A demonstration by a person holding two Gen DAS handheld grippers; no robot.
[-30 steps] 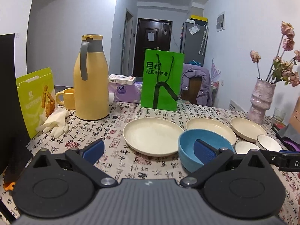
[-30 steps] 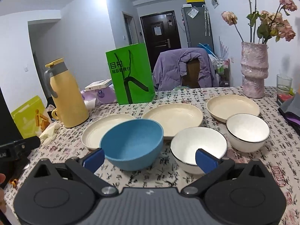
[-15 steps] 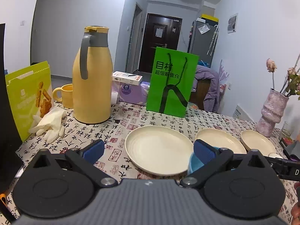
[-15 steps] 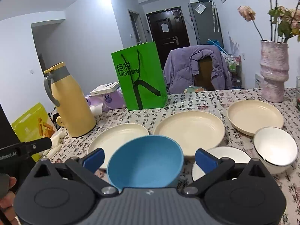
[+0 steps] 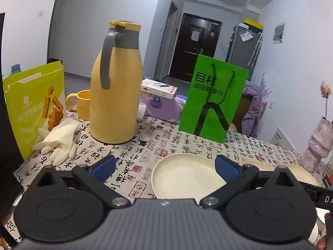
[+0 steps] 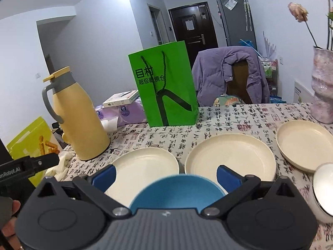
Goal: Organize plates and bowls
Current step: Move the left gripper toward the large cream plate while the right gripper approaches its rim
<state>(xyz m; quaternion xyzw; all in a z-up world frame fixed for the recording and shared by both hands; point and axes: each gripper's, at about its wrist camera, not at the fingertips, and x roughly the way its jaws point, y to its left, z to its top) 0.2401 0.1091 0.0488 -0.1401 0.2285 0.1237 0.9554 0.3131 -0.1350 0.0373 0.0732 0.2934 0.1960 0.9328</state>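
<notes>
Three cream plates lie in a row on the patterned tablecloth: left plate point(image 6: 143, 166), middle plate point(image 6: 231, 160), right plate point(image 6: 306, 143). A blue bowl point(image 6: 177, 193) sits just in front of my right gripper point(image 6: 166, 177), which is open and empty above its near rim. A white bowl point(image 6: 323, 189) is at the right edge. My left gripper point(image 5: 166, 166) is open and empty, just before the left plate point(image 5: 185, 177); the other plates point(image 5: 299, 173) peek out behind its right finger. The blue bowl is hidden in the left wrist view.
A yellow thermos point(image 5: 115, 87), yellow mug point(image 5: 80, 104), white glove point(image 5: 60, 137) and snack bag point(image 5: 31, 108) stand at the left. A green paper bag point(image 5: 212, 100) and purple tissue pack point(image 5: 162, 108) stand behind the plates. A pink vase point(image 6: 323, 87) stands far right.
Both grippers have moved forward and lower toward the table. The blue bowl has slid under the right gripper's view and out of the left view. Both stay open.
</notes>
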